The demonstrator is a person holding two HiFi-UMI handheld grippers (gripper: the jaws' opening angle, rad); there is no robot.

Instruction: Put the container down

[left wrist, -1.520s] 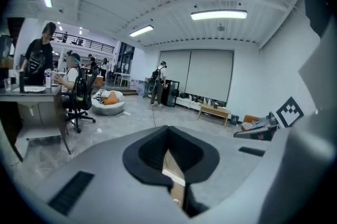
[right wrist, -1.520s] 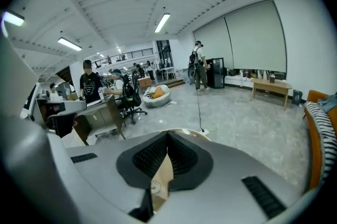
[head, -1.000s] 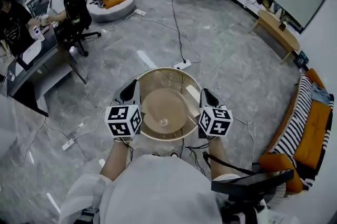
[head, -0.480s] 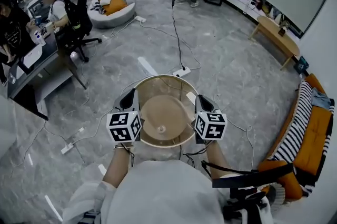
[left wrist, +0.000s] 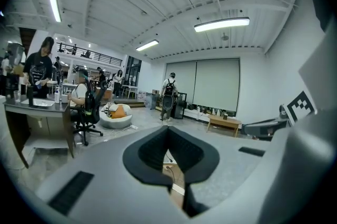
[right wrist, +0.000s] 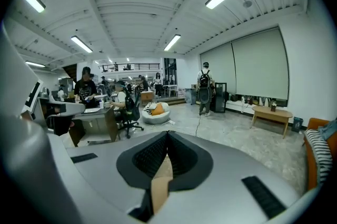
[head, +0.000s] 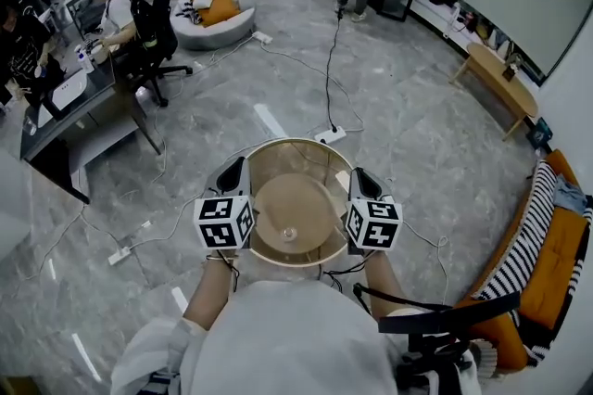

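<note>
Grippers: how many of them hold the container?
2. The left gripper clamps the container at its left rim, the right gripper at its right rim. None hidden.

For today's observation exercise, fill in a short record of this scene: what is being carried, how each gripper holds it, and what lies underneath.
carried item: round, see-through brown container, apparently empty
left gripper: jaws shut on the container's left wall
right gripper: jaws shut on the container's right wall
status: held up in front of the person, not yet put down
underneath: grey floor, white power strip just ahead
right side of the room: orange and striped sofa
</note>
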